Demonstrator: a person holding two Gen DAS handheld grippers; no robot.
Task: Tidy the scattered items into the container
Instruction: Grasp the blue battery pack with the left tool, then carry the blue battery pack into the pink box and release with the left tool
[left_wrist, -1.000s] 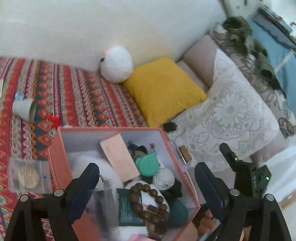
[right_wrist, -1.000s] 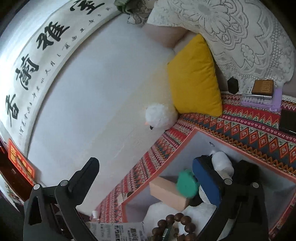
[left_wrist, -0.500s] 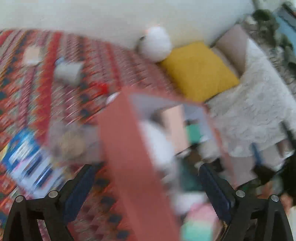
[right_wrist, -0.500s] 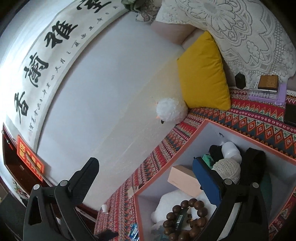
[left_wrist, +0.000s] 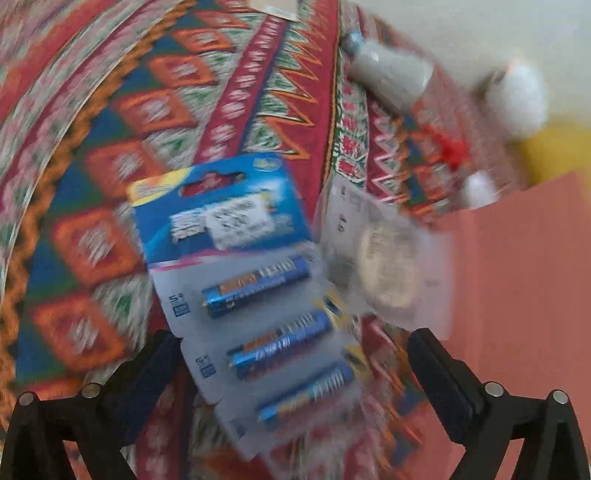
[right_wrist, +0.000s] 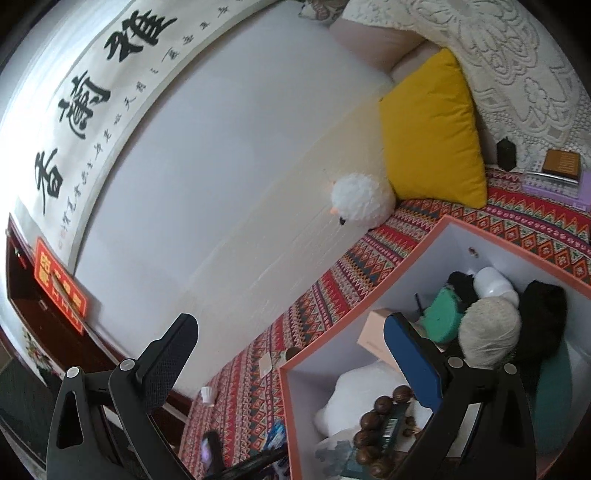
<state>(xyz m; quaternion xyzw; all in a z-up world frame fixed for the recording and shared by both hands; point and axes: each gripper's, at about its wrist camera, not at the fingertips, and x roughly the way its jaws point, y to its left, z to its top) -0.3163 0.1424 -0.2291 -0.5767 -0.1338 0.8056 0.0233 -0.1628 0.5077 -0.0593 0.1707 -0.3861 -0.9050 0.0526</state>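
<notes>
The left hand-held gripper (left_wrist: 291, 373) hangs wide open and empty over the patterned cloth (left_wrist: 110, 155), its two fingers either side of a blue battery pack (left_wrist: 251, 280) lying flat, blurred in the shot. Just beside the pack, touching its right edge, sits a clear packet with a gold coin (left_wrist: 388, 273), right up against the pink wall of the box (left_wrist: 524, 295). The right hand-held gripper (right_wrist: 291, 347) is also spread wide, holding nothing, above the box's (right_wrist: 373, 306) near corner. Inside lie a wooden bead bracelet (right_wrist: 380, 424), a white yarn ball (right_wrist: 487, 328), a green pouch (right_wrist: 443, 314) and a pink carton (right_wrist: 373, 332).
</notes>
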